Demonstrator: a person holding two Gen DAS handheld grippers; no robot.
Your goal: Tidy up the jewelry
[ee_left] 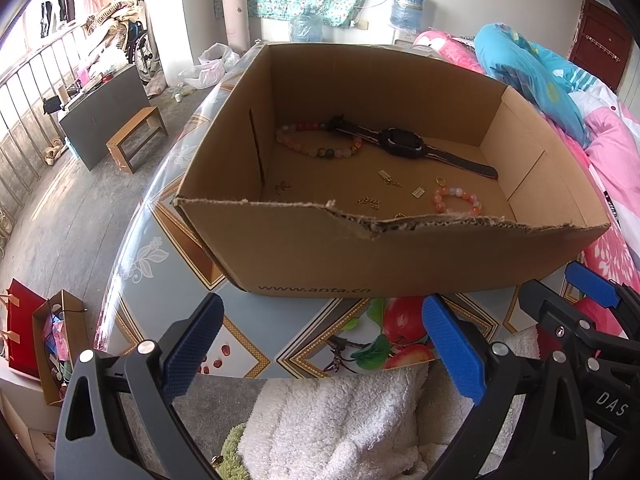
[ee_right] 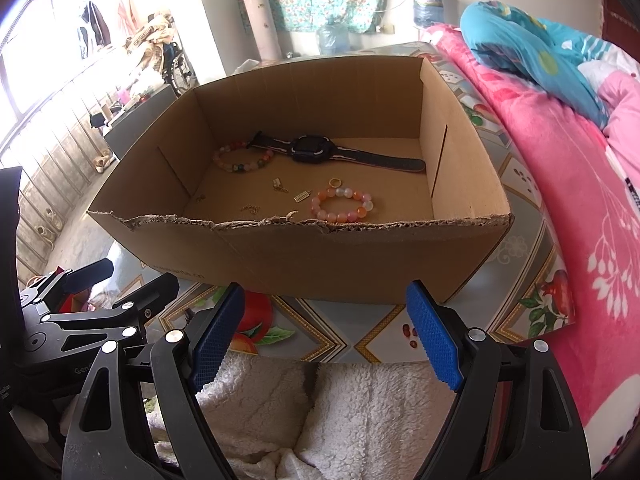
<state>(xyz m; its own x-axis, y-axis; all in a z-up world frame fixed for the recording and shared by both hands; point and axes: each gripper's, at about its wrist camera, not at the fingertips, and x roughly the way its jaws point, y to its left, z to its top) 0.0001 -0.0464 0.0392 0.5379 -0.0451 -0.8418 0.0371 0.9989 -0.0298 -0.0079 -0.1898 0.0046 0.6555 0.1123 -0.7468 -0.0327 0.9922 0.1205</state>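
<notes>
An open cardboard box (ee_left: 312, 256) (ee_right: 340, 256) stands on the table. Inside lie a black watch (ee_left: 400, 142) (ee_right: 310, 148), a multicoloured bead bracelet (ee_left: 320, 140) (ee_right: 244, 158), a pink-orange bead bracelet (ee_left: 456, 200) (ee_right: 344, 204), a gold ring (ee_right: 335, 182) and several small gold pieces (ee_left: 370, 201) (ee_right: 280, 186). My left gripper (ee_left: 320, 316) is open and empty, just short of the box's torn front wall. My right gripper (ee_right: 326, 300) is open and empty too, beside it; it shows at the right in the left wrist view (ee_left: 592, 288).
A white fleece cloth (ee_left: 332, 420) (ee_right: 340, 412) lies under both grippers. The table (ee_left: 168, 280) has a fruit-print cover. A bed with pink and blue quilts (ee_right: 568, 152) runs along the right. A wooden stool (ee_left: 136, 136) and bags (ee_left: 44, 332) are on the floor at left.
</notes>
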